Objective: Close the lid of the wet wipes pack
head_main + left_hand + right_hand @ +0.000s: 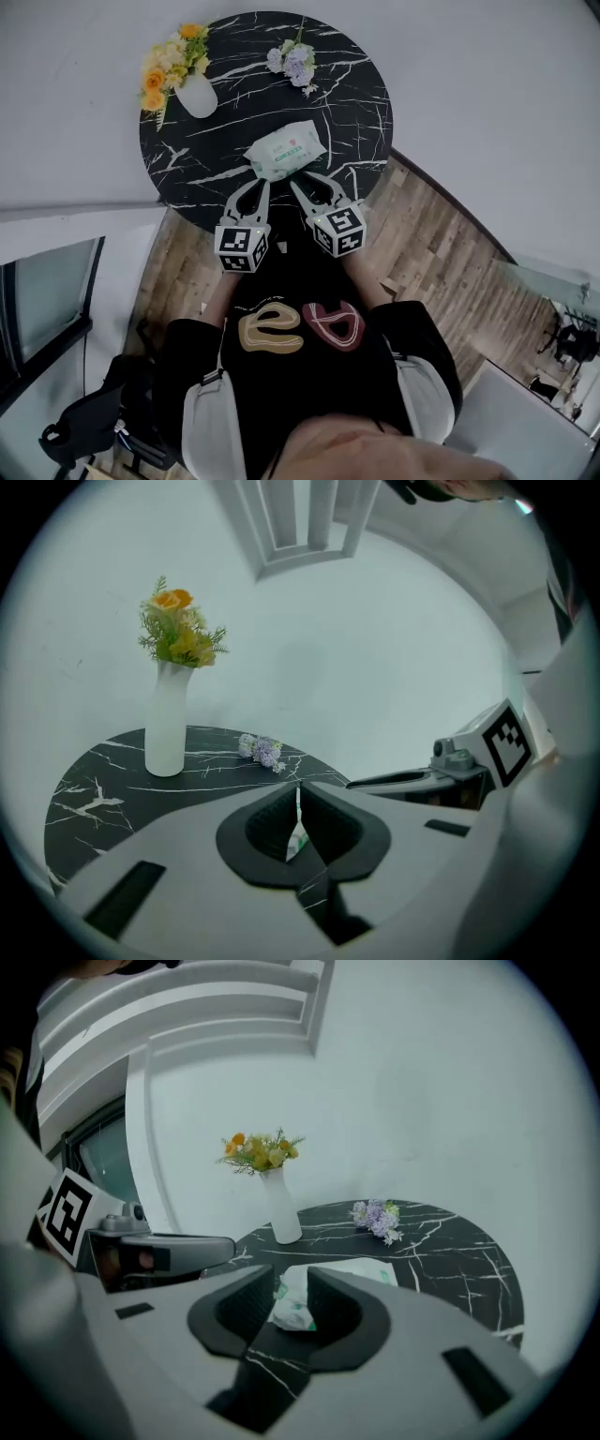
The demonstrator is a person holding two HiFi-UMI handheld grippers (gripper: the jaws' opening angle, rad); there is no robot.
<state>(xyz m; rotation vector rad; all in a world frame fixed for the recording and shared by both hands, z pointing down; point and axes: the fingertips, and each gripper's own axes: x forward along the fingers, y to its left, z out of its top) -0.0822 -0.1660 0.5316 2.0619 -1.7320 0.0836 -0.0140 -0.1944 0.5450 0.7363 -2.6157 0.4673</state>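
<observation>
The white and green wet wipes pack (286,150) lies flat near the front of the round black marble table (211,173). Whether its lid is up or down cannot be made out. Both grippers hang just in front of the pack, above the table's near edge, and touch nothing. My left gripper (260,186) has its jaws together with nothing held; only a sliver of the pack (295,842) shows through the slit of the left gripper (298,803). My right gripper (314,187) is open and empty. In the right gripper view the pack (292,1311) shows beyond the right gripper (291,1283).
A white vase of yellow and orange flowers (192,89) stands at the table's back left. A small purple flower sprig (293,64) lies at the back. Wooden floor (431,253) surrounds the table. The person's torso is close behind the grippers.
</observation>
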